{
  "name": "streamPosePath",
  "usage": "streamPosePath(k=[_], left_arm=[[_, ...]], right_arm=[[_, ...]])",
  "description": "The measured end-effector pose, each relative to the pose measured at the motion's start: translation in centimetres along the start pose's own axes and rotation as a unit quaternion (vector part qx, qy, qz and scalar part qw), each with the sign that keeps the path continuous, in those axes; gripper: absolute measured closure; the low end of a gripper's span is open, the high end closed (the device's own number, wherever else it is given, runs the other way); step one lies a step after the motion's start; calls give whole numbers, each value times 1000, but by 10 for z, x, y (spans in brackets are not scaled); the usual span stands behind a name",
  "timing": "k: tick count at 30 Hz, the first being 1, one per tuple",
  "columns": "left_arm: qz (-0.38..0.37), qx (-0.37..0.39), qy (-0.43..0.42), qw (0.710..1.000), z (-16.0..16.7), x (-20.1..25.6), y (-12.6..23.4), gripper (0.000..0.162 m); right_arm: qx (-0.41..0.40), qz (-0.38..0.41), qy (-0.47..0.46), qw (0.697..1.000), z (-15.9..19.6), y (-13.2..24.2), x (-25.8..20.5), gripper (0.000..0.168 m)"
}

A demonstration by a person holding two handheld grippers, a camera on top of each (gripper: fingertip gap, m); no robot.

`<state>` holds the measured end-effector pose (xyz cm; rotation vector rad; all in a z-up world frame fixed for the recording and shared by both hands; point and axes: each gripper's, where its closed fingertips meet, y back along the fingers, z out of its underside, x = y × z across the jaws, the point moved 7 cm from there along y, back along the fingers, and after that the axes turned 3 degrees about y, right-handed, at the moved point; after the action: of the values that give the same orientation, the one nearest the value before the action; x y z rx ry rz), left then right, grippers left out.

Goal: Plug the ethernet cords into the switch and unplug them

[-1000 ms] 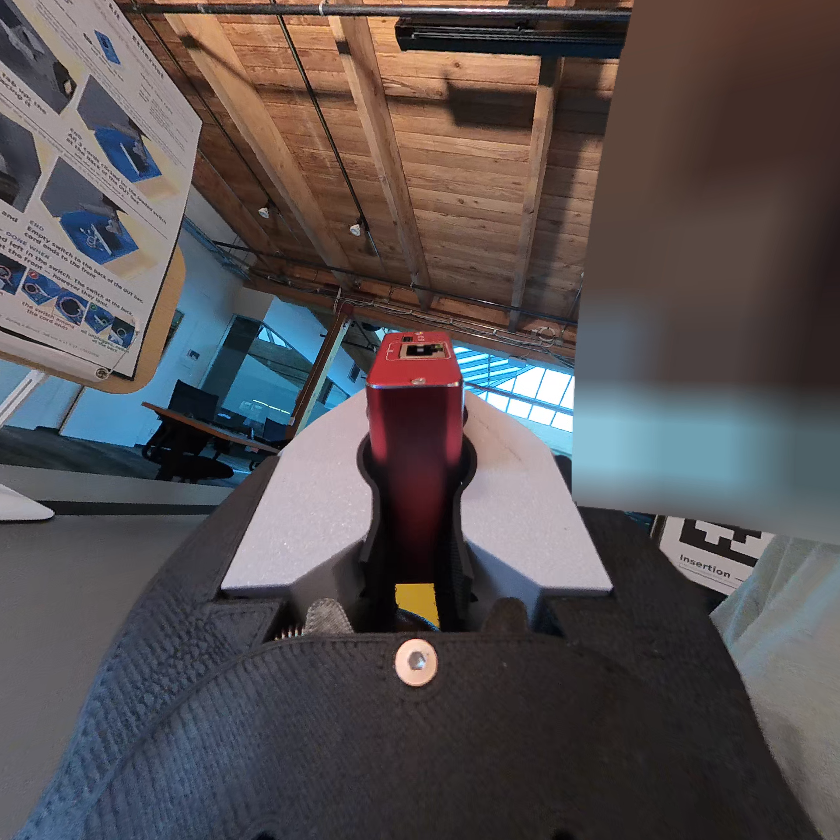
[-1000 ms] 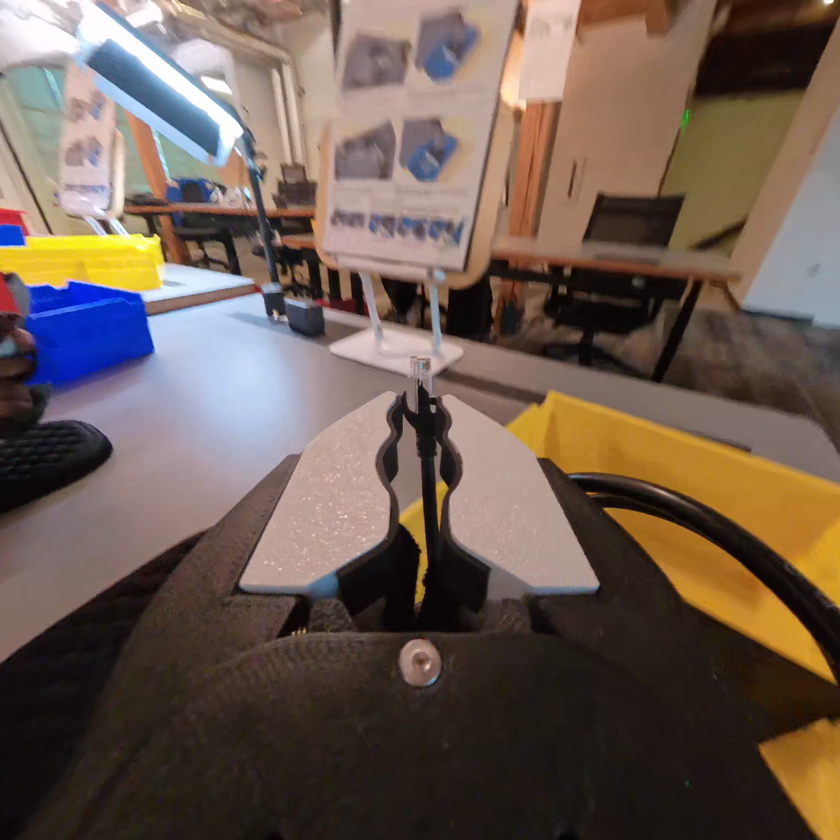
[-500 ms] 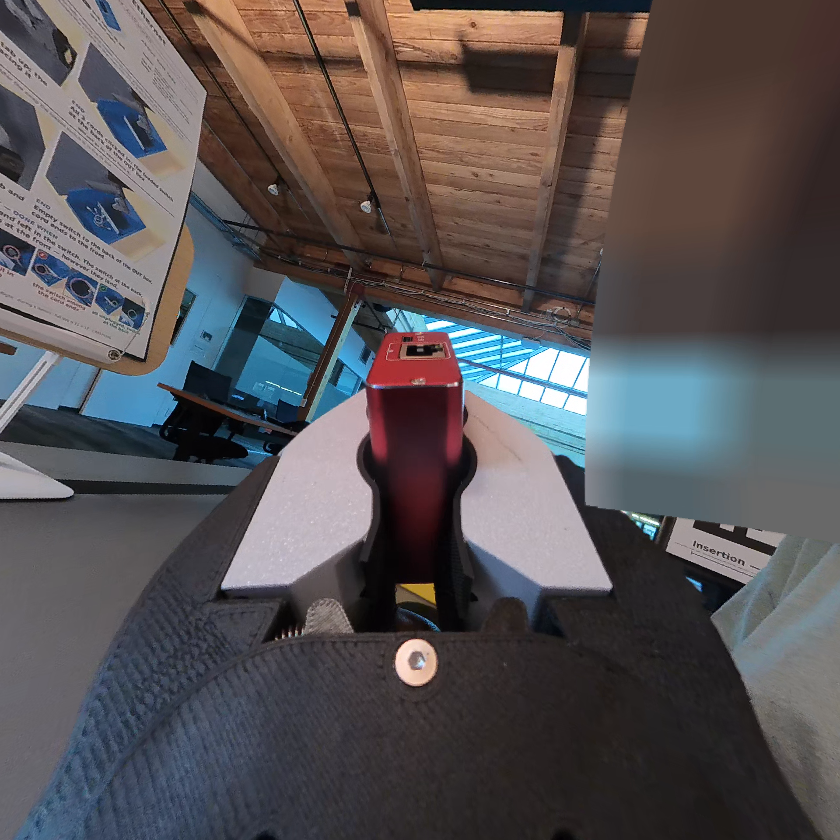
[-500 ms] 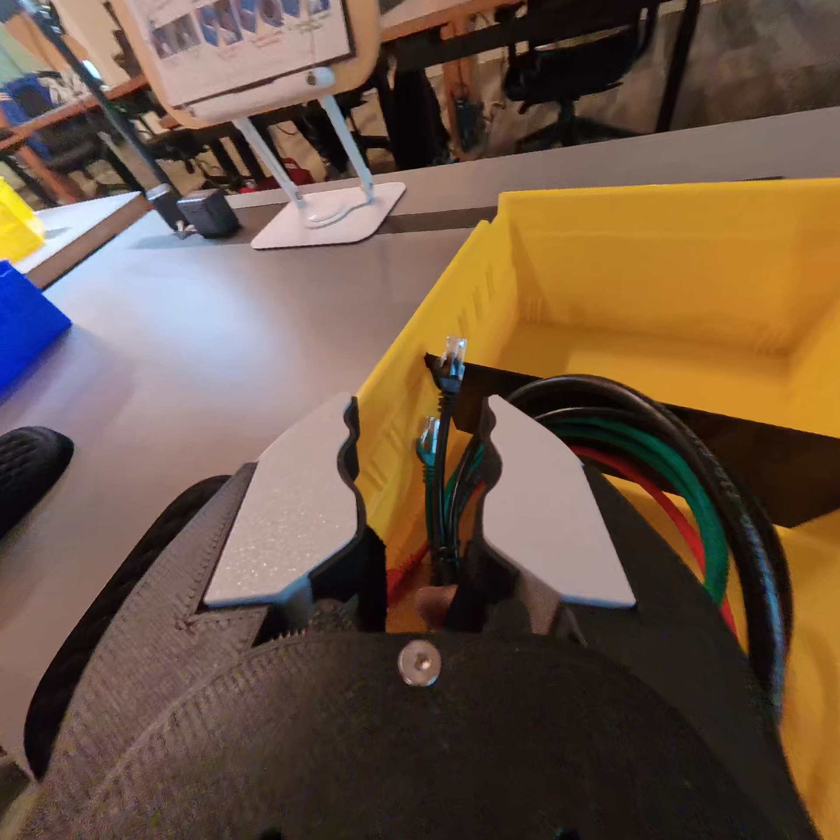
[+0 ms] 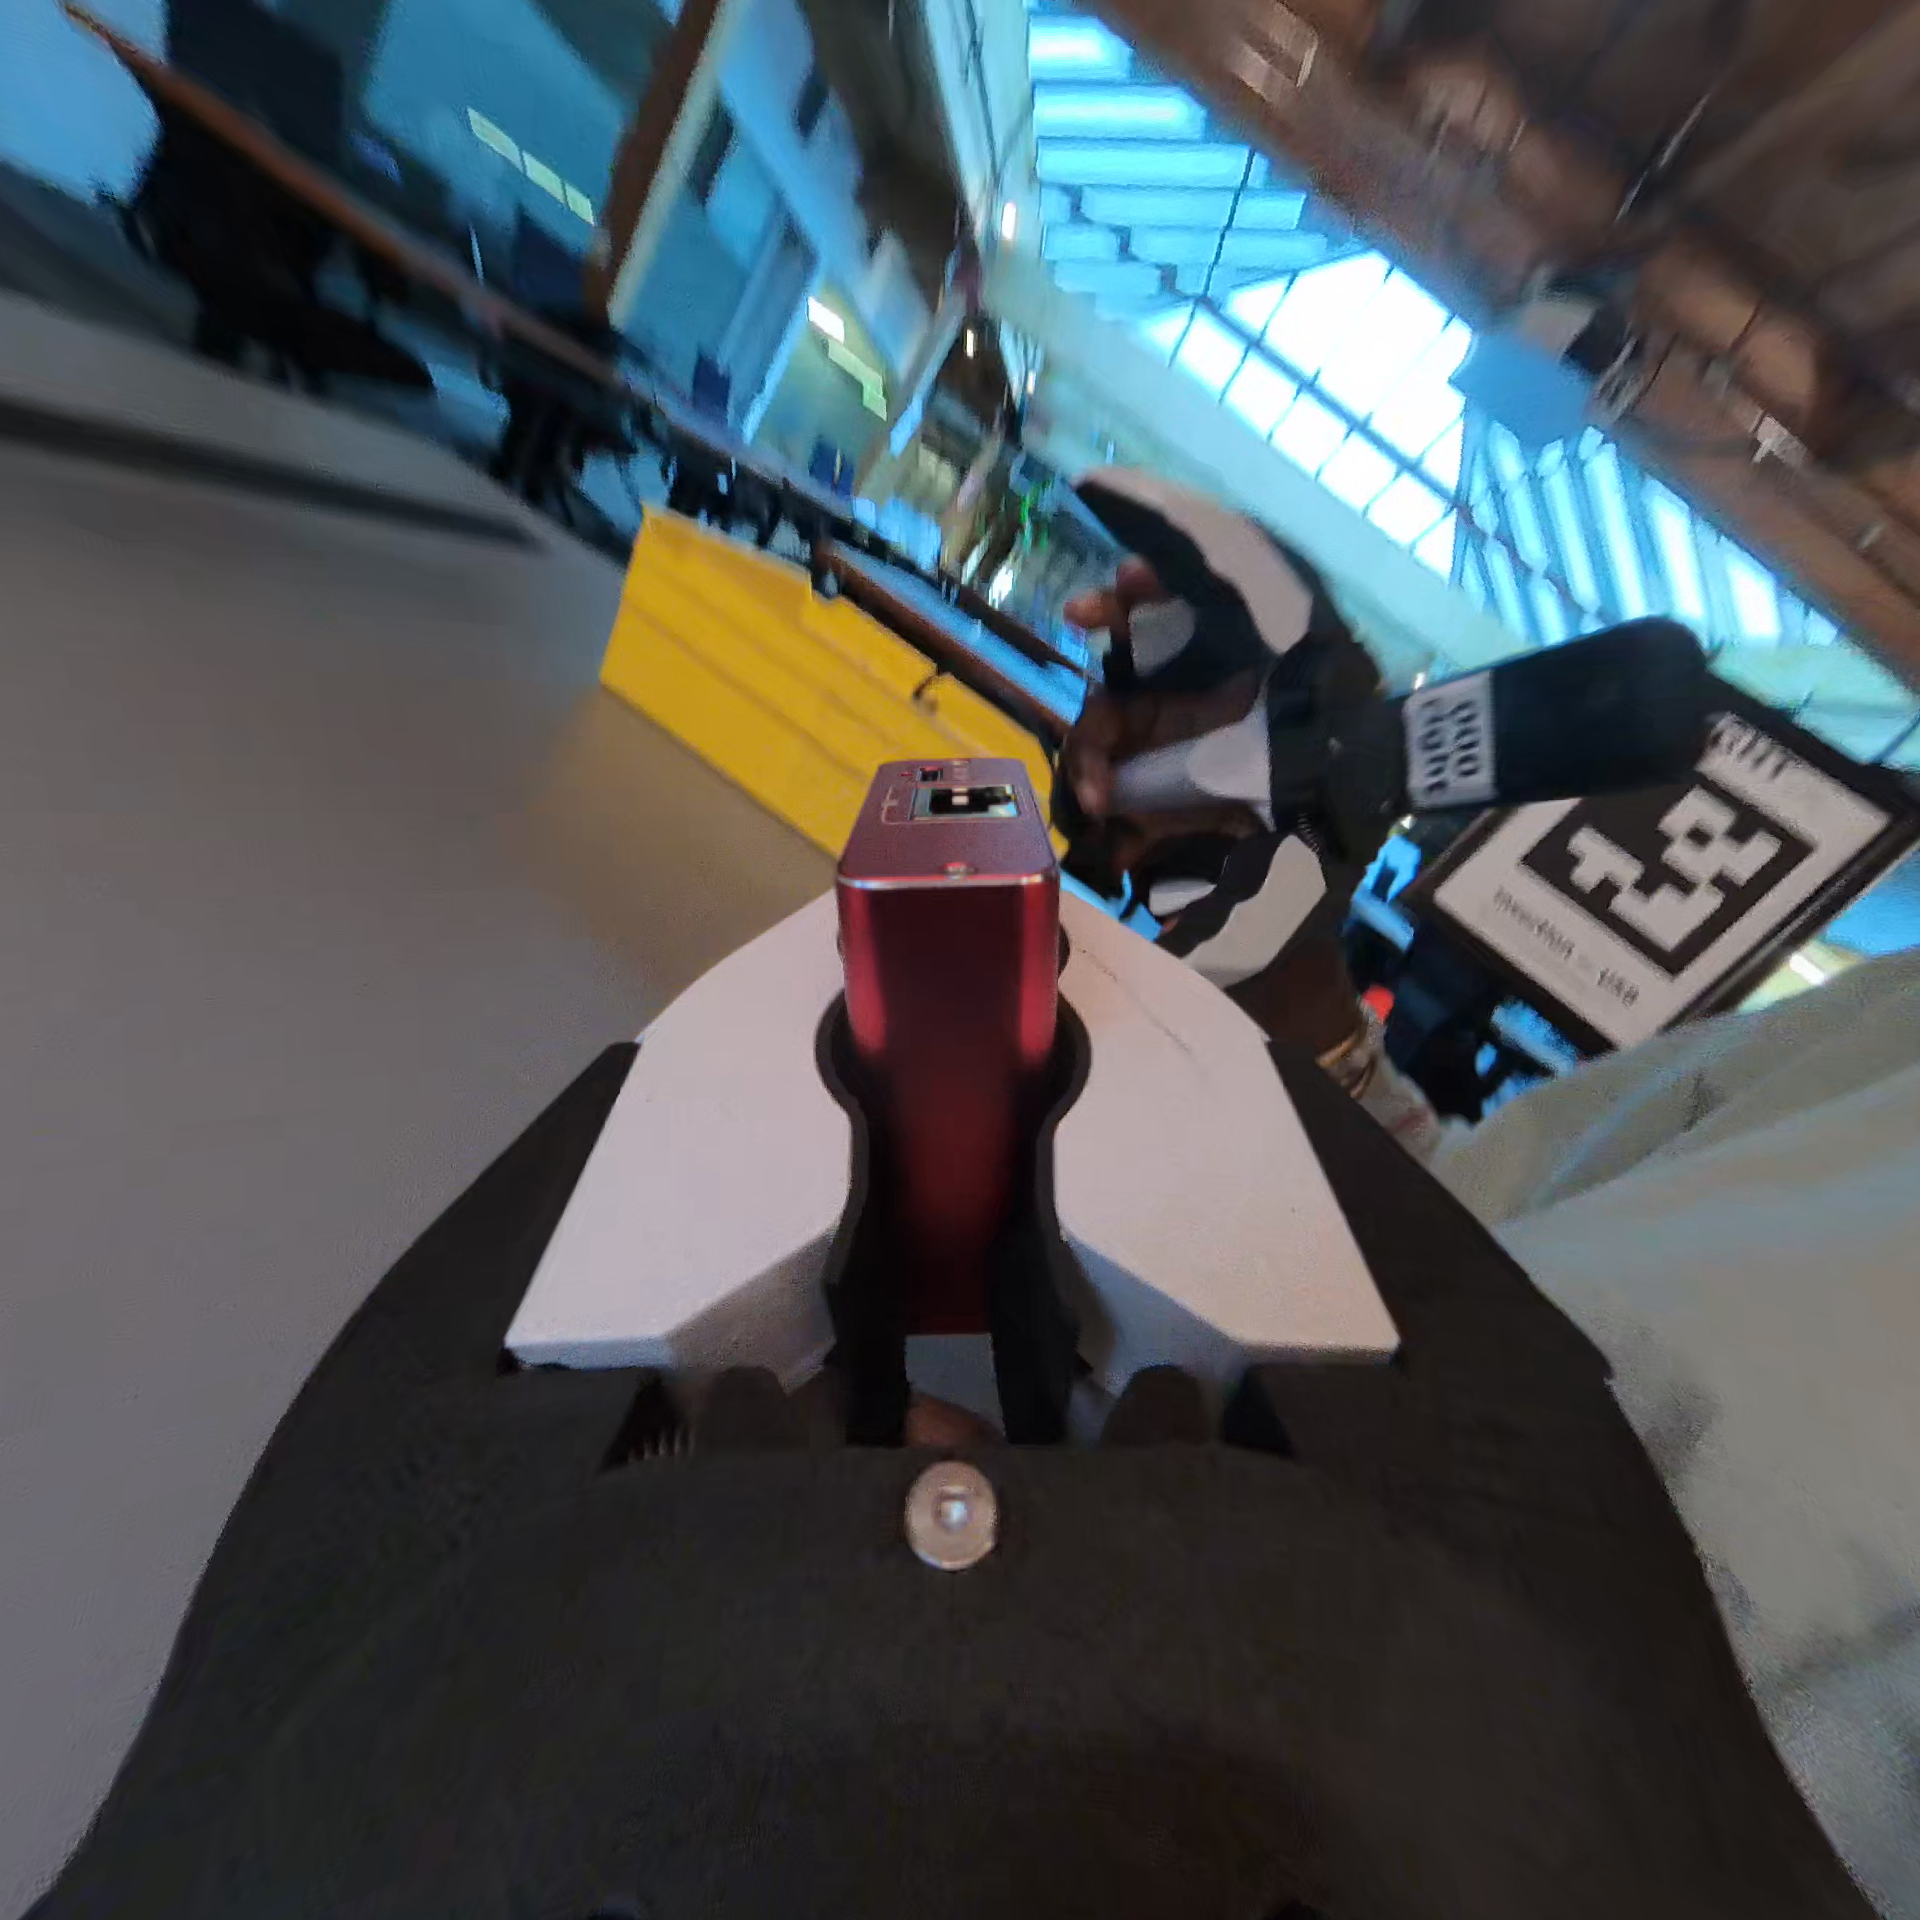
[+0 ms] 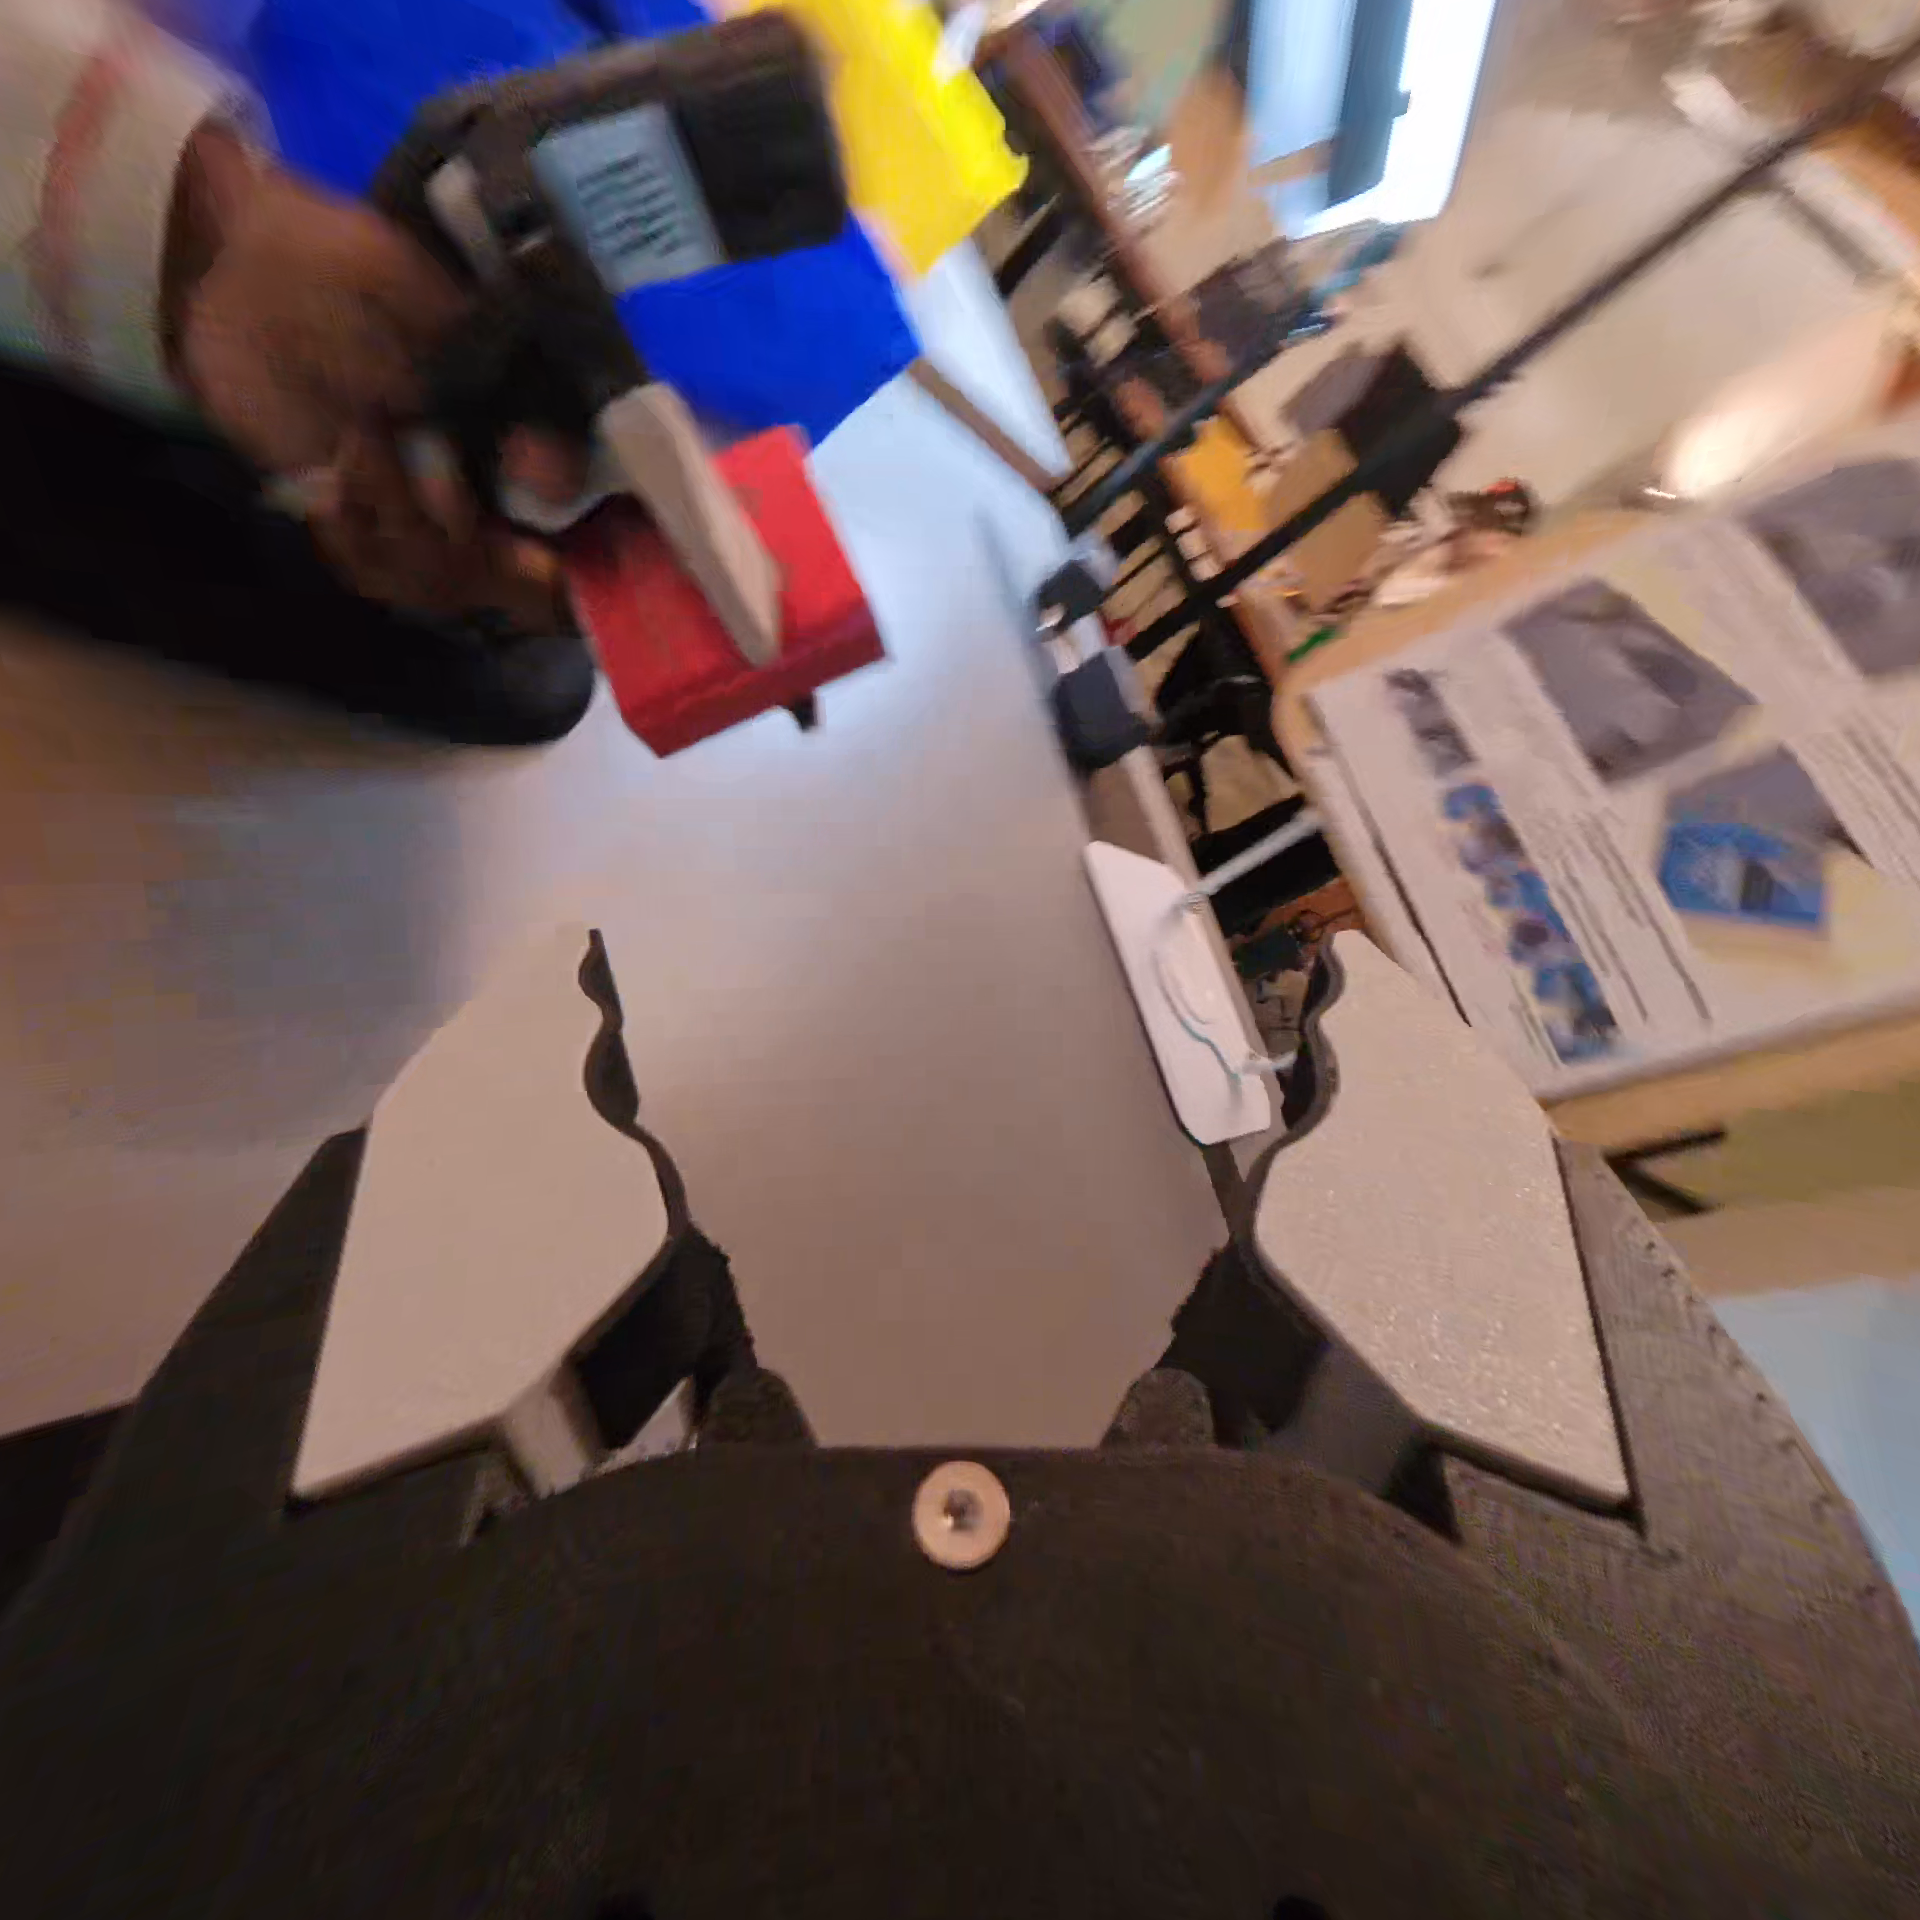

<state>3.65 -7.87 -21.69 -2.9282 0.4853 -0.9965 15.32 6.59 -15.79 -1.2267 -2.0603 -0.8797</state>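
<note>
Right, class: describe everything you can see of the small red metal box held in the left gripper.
The small red metal box is a narrow rectangular block with a smooth, glossy, anodised-looking shell and rounded edges. Its far end face carries one dark rectangular port, empty, with tiny marks beside it. It is clamped lengthwise between the pale grey fingers of the left gripper, its end sticking out past their tips. The right wrist view shows the box held in the air above the grey table, tilted, blurred by motion.
</note>
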Motion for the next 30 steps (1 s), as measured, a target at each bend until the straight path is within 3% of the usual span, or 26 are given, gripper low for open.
streamPosePath(k=[2, 5, 10, 14, 18, 21, 24, 30], left_arm=[[7, -29, -11, 1000, 5, 3, -5, 134], [24, -25, 7, 999, 5, 4, -3, 134], [44, -48, 24, 998, 8, 6, -5, 134], [50, -64, 21, 996, 12, 8, -7, 134], [74, -40, 27, 996, 8, 12, -7, 124], [74, 22, 35, 996, -3, 11, -2, 109], [25, 97, 16, 995, -14, 5, 7, 103], [-23, 117, -13, 993, -16, 1, 8, 89]], right_arm=[[-20, -54, 67, 996, -11, -27, -22, 42], [24, -106, 104, 989, -25, -53, -47, 47], [43, -105, 120, 986, -32, -72, -55, 62], [14, -108, 131, 985, -29, -74, -55, 93], [-5, -92, 127, 988, -30, -71, -54, 93], [-32, -50, 126, 990, -24, -63, -40, 93], [-89, 6, 94, 992, -2, -41, -9, 93], [-204, 143, -95, 964, 72, 40, 81, 93]])
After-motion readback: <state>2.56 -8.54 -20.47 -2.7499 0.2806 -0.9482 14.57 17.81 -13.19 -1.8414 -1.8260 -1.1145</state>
